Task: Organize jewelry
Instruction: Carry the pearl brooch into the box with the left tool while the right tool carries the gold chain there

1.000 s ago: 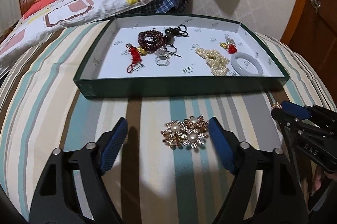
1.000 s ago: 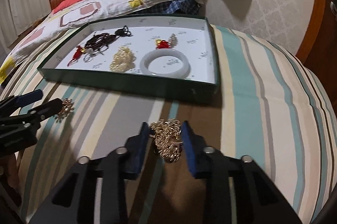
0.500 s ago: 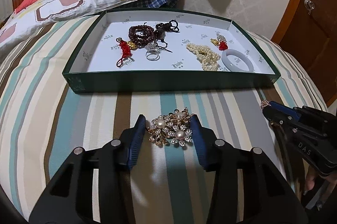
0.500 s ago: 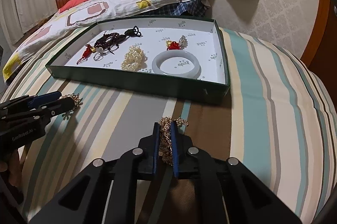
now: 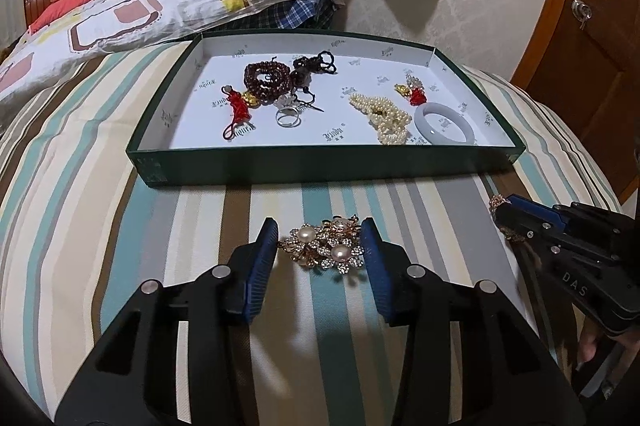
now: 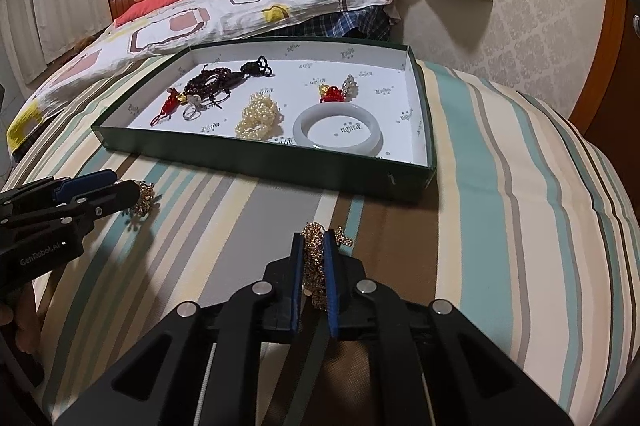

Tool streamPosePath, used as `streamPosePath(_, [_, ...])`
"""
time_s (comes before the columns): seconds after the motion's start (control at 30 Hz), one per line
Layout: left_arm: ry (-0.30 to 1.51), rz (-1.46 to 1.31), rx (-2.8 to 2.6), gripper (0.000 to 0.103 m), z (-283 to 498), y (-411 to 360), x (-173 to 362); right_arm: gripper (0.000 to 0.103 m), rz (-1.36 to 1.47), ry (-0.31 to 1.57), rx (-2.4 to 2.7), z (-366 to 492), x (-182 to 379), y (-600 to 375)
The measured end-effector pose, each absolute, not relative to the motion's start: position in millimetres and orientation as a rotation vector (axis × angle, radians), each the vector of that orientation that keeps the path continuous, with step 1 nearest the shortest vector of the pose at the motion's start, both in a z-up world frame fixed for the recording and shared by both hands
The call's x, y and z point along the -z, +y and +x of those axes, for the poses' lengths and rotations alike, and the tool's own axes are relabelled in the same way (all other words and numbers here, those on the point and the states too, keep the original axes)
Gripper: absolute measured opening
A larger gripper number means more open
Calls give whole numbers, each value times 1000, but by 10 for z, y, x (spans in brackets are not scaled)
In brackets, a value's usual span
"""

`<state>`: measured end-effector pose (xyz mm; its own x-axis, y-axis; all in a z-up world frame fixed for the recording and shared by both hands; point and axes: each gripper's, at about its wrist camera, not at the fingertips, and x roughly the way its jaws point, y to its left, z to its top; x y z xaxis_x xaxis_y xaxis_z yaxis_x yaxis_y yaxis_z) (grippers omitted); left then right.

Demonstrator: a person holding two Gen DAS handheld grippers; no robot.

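Two pieces of jewelry are in hand outside the green tray (image 5: 320, 167), both low over the striped bedspread (image 5: 80, 226) in front of its near wall. The left gripper (image 5: 320, 250) has its blue pads pressed against either side of a gold brooch (image 5: 326, 246) set with pearls and clear stones; the brooch appears clamped, with its shadow on the cloth beneath. The right gripper (image 6: 313, 266) is closed tight on a bunched gold chain (image 6: 314, 254), loops of which stick out above the pads and hang below them.

Inside the tray lie a dark bead bracelet (image 5: 266, 81), a red knotted charm (image 5: 238, 105), a silver ring (image 5: 289, 117), a pearl strand (image 5: 384, 117), a white bangle (image 5: 444, 123) and a small red-and-gold ornament (image 5: 414, 91). Open white floor remains along the tray's front edge, between the ring and the pearls.

Handling assessment: the brooch is rigid but delicate; its thin petals and mounted stones could bend or shed under a hard squeeze, so the hold across its outer edges seems sound if kept light. The chain is limp and slippery, likely to sag or slide through the pads; gripping the bunched mass, as now, looks safer than a single strand. Both items appear light. Trailing loops could snag the tray wall on the way in.
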<state>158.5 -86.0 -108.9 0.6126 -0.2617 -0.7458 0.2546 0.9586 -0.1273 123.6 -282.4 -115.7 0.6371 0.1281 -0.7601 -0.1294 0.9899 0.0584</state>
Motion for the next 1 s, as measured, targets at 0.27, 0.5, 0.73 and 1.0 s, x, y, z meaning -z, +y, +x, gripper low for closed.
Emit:
streamPosePath(0.27, [838,-25,292,41,1576,-808,975,11,6,842,-147,1216,1079,-2834])
streamPosePath(0.5, [824,-31,288,41,1564,-776,928,10,2,820,-146,1198,1008,-2821])
streamPosePath(0.73, [804,-41,288,41,1551,-751,853,10,3,805,-149,1192,952,-2806])
streamPosePath(1.0, [767,-55,296,41,1554,-737,684,10,12,771,-150,1195,826,-2820])
